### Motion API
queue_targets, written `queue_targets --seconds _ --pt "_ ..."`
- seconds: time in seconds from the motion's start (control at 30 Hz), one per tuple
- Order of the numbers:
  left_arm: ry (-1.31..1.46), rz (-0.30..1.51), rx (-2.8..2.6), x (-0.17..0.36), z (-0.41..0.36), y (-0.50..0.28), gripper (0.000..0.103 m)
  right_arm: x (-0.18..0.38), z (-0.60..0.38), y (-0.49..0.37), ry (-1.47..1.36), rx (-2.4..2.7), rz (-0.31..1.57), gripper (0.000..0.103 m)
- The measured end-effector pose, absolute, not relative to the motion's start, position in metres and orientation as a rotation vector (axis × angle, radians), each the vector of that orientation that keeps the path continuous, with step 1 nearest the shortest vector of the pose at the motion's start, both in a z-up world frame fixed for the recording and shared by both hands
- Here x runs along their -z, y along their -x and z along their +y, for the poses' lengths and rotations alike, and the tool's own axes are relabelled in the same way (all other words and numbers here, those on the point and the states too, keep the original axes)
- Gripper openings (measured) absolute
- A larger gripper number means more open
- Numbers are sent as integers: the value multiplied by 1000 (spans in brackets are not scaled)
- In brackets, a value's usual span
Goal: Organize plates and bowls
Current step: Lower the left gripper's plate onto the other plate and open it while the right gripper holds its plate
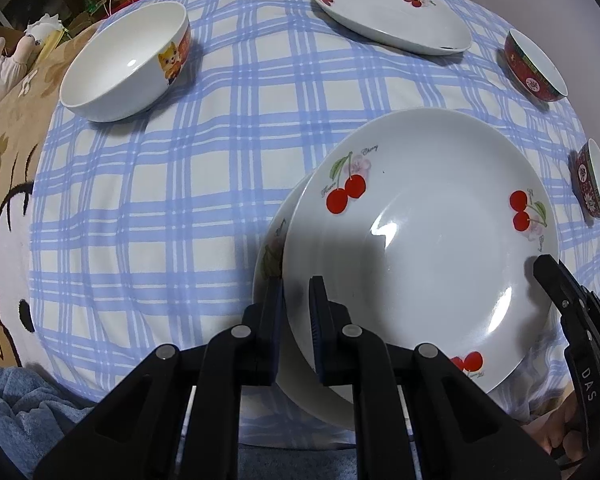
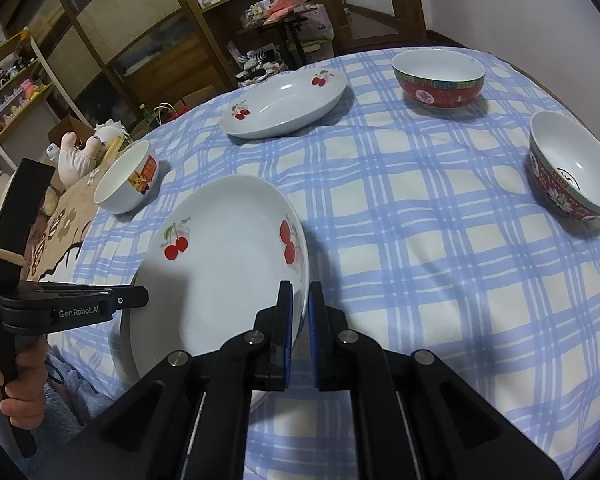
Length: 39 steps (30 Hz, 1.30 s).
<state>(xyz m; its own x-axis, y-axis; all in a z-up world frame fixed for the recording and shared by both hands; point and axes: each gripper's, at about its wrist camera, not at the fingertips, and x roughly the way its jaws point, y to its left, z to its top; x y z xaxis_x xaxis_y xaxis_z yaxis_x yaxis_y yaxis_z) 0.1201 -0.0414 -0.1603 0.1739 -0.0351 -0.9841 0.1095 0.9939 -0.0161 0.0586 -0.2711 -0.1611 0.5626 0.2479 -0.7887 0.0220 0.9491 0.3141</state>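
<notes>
Left gripper (image 1: 296, 312): jaws were clamped on the near-left rim of the top cherry plate (image 1: 424, 248), one finger outside the rim and one inside.
Right gripper (image 2: 300, 320): jaws were clamped on the right rim of the same top cherry plate (image 2: 224, 264); in the left wrist view the right gripper (image 1: 548, 268) met the plate's edge to the right of the left gripper.
Top cherry plate: it lay directly ahead of both grippers and over a lower cherry plate (image 1: 274, 240), offset toward the right, so that only the lower plate's left rim showed, just left of the left gripper's fingers. Whether the two plates touched could not be told.
Far cherry plate (image 1: 392, 16): it lay alone on the cloth, well ahead of the left gripper and slightly right; in the right wrist view the far cherry plate (image 2: 284, 104) lay ahead of the right gripper.
White cartoon bowl (image 1: 128, 60): upright, ahead and to the left of the left gripper, near the cloth's edge.
Red bowls: one red bowl (image 2: 438, 78) stood far ahead and right of the right gripper; a second red bowl (image 2: 572, 168) stood nearer, to its right. Both were apart from all plates.
Checked tablecloth (image 1: 160, 200): blue and white, it carried all the dishes.
Hand (image 2: 20, 384): a person's hand gripped the left gripper's handle, at far left of the right gripper.
</notes>
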Motion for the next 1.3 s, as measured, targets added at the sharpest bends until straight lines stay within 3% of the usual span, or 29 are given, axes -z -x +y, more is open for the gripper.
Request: queue_targets --seconds 1.3 --pt "-95 1390 107 159 -45 -117 17 162 -273 -59 -304 -107 979 8"
